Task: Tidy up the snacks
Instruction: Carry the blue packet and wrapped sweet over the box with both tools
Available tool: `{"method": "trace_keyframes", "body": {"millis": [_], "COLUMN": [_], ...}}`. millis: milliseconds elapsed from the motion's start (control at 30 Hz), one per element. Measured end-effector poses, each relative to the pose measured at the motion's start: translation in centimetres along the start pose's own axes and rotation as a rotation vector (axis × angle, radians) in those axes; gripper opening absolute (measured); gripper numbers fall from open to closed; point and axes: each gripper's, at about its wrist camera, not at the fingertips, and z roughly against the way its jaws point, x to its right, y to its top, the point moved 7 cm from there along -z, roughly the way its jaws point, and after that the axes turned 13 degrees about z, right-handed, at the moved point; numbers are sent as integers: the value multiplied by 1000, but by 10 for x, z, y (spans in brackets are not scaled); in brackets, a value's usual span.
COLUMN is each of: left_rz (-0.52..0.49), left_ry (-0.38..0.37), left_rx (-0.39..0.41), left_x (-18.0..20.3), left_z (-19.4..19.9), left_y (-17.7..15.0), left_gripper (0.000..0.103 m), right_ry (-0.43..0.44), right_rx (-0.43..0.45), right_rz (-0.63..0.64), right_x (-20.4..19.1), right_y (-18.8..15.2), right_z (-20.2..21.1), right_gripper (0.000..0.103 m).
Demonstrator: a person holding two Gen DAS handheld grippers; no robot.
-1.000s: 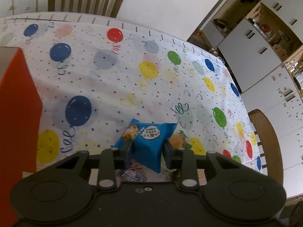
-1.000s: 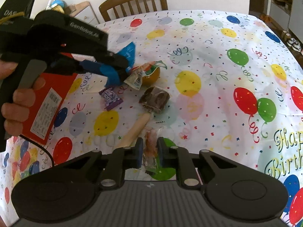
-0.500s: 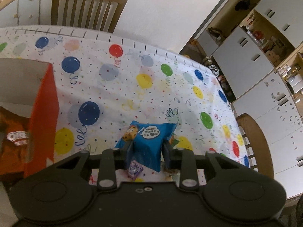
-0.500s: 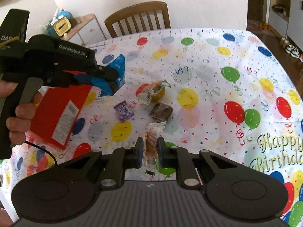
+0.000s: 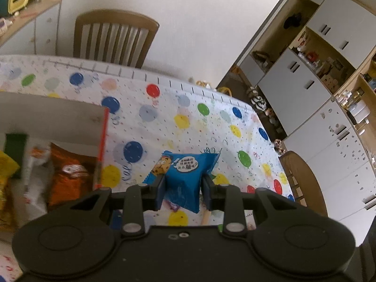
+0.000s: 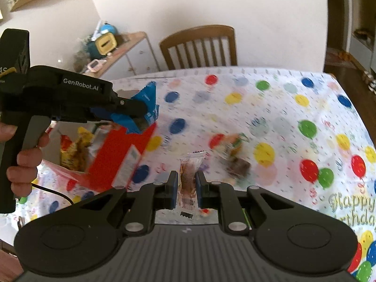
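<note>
- Overhead, left tool (image 5: 182, 189) clamps a blue snack packet (image 5: 184, 176), held above the red box's (image 6: 119, 159) rim.
- Right tool (image 6: 185, 189) pinches a clear wafer packet (image 6: 189, 176) above the surface (image 6: 282, 108).

We see both grippers as black plastic, each with two round discs, silver pivot screws and dark-blue pads. Left gripper (image 6: 143, 117) has a grey trigger, white "GenRobot.AI" lettering and a thin black cable (image 6: 58, 193). Right gripper (image 6: 185, 188) has a ribbed top.
</note>
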Motion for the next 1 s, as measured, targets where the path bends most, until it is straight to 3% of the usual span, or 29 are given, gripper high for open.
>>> {"method": "trace_keyframes", "body": {"millis": [567,1000], "left_rz": [4,21], "left_ry": [79,196], "left_rx": [121,143], "left_x": [-75,-153], "left_z": [85,98], "left_y": [27,54], "left_gripper": [29,29], "right_ry": [77,89], "right_rx": [59,22], "right_rz": [116,178], "right_x": [-97,-156], "right_y": [56,78], "right_z": [-20,-74], "right_gripper": [15,15]}}
